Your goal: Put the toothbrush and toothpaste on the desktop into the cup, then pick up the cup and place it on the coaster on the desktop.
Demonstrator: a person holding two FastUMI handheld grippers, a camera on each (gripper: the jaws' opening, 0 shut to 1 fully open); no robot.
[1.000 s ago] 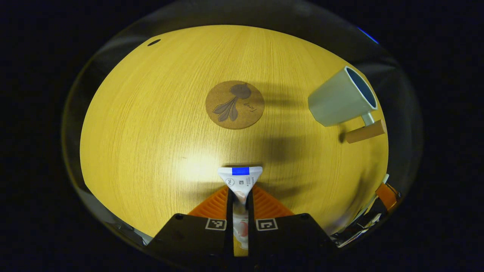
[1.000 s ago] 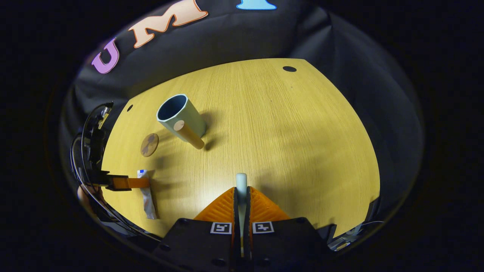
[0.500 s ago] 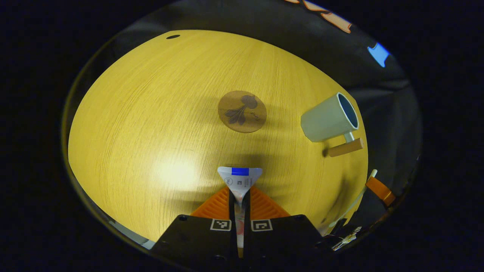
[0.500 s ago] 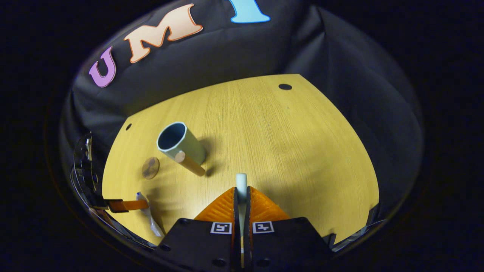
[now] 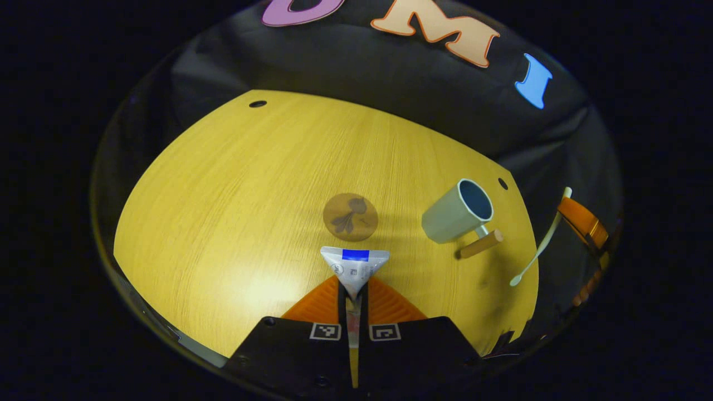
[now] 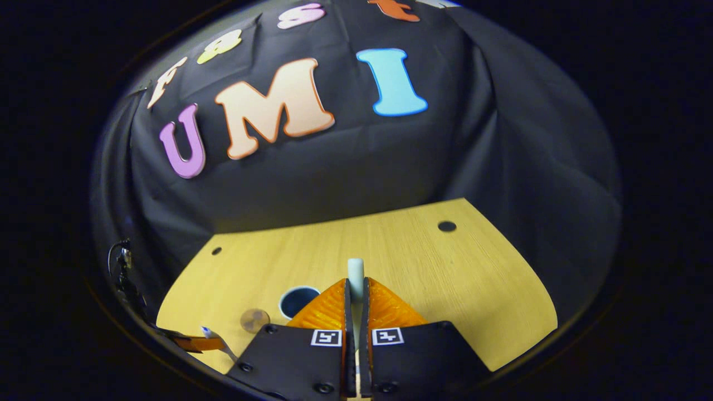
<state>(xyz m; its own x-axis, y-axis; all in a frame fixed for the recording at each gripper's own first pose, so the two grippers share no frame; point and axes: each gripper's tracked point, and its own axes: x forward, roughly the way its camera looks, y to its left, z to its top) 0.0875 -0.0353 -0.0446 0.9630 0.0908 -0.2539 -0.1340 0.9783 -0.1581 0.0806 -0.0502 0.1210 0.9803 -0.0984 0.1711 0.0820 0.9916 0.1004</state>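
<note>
Above the wooden desktop [image 5: 223, 211], the left gripper [image 5: 355, 289] is clamped on the toothpaste [image 5: 354, 266], whose crimped flat end fans out past the fingertips; the coaster [image 5: 350, 216] lies on the desktop just beyond the tube, and the cup [image 5: 458, 211] stands upright to its right, handle [image 5: 480, 244] toward the camera; farther right in the left gripper view, the right gripper [image 5: 576, 218] holds the toothbrush [image 5: 539, 245] raised off the desktop. From the right gripper view, the right gripper [image 6: 355, 289] is closed on the toothbrush [image 6: 355, 274], one end projecting between the fingertips; the cup's open mouth [image 6: 298, 301] appears just left of the fingers, beside the coaster [image 6: 254, 320].
</note>
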